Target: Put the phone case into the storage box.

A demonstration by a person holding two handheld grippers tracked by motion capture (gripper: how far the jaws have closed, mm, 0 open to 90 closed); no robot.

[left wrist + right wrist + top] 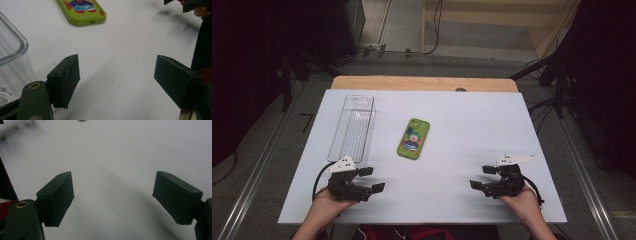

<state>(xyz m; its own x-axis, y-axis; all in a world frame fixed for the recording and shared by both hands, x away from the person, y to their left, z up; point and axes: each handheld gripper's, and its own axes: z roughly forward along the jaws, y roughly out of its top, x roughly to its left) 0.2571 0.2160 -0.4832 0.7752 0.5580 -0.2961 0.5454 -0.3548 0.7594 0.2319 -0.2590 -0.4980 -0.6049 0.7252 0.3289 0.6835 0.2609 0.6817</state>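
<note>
— From the high view, what do you have?

— On the white tabletop (462, 130) I see a green phone case (413, 138) with a cartoon figure printed on it, lying flat near the middle, its long side running away from me. Just to its left, apart from it, stands a clear plastic bin (353, 127), long and narrow, open at the top. My left gripper (372, 180) sits at the near left edge, just in front of the bin's near end, jaws spread and pointing right. My right gripper (481, 177) sits at the near right edge, well apart from the phone case, jaws spread too, pointing left. Neither holds anything.

— And the left gripper view?

— The left gripper (116, 77) has its two black jaws wide apart with bare tabletop (120, 50) between them. The clear bin's rounded corner (15, 47) is close at the left, beside the left jaw — I can't tell whether it touches. The phone case's end (85, 13) lies farther off at the top. A bit of the other gripper (190, 3) shows at the top right.

— The right gripper view?

— Same story: the right gripper (112, 197) has its jaws well apart over bare white surface (112, 157). A sliver of green (81, 120) at the top edge looks like the phone case, too small to be sure.
</note>
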